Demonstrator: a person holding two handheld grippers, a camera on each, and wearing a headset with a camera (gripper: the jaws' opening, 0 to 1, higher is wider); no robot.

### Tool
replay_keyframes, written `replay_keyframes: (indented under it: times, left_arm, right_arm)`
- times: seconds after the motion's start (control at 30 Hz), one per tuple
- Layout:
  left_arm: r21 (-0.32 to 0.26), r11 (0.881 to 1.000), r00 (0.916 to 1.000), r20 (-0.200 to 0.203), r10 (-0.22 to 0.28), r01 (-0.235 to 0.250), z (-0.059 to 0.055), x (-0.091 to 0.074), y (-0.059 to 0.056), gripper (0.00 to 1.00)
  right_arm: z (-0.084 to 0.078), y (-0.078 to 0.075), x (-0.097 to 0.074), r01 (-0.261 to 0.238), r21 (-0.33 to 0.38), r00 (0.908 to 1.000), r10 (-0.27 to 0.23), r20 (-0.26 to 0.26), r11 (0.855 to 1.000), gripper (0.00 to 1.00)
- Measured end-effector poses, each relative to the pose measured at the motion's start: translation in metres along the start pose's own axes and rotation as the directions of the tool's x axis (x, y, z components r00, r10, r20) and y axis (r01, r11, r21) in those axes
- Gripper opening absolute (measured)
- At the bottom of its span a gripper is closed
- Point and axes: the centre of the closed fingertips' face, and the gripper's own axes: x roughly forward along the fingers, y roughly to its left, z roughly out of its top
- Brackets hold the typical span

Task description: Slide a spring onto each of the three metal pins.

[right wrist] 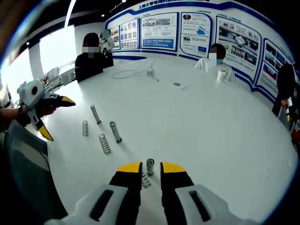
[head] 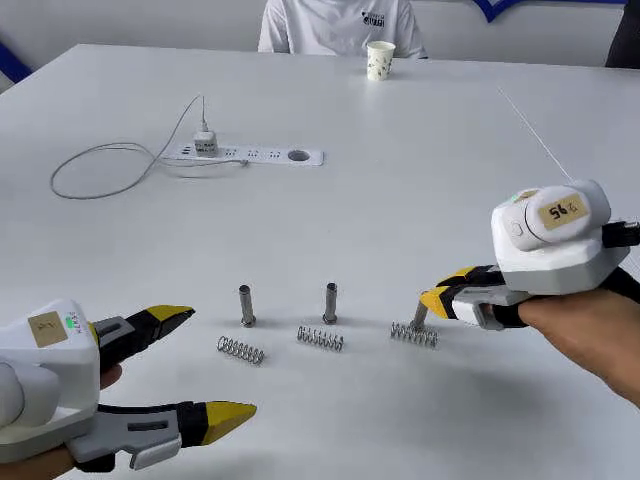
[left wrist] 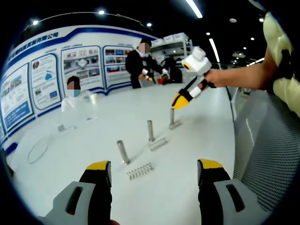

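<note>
The right claw (right wrist: 151,164), jaws narrowly parted, straddles the top of the end pin (head: 420,318) without gripping it. The left claw (head: 222,362) gapes wide, empty. Three springs (head: 320,338) lie on the worktop (head: 400,180), one beside each upright pin.

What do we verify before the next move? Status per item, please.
1. Pins upright: left pin, middle pin and right pin all stand. Ok.
2. Springs on pins: left spring, middle spring and right spring lie flat on the table, one in front of each pin. Not ok.
3. Right tool lined up: the right pin's top sits between its jaws. Ok.
4. Right tool touching that pin: a slim gap seems to show on each side. Cannot tell.
5. Left tool open and empty, hovering short of the left spring. Ok.
</note>
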Motion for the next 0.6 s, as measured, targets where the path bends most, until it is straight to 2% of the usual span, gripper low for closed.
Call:
replay_keyframes:
  times: [0.27, 0.6]
  left_arm:
    - [0.003, 1.0, 1.0, -0.003, -0.002, 0.002, 0.0, 0.0, -0.001, 0.76]
    - [0.004, 1.0, 0.9999, -0.011, -0.002, 0.002, 0.0, -0.001, -0.002, 0.76]
  right_arm:
    - [-0.012, -0.001, 0.001, -0.024, -0.025, 0.9994, 0.024, -0.026, 0.999, 0.17]
    - [-0.03, 0.004, 0.013, -0.11, -0.085, 0.992, 0.104, -0.073, 0.99, 0.17]
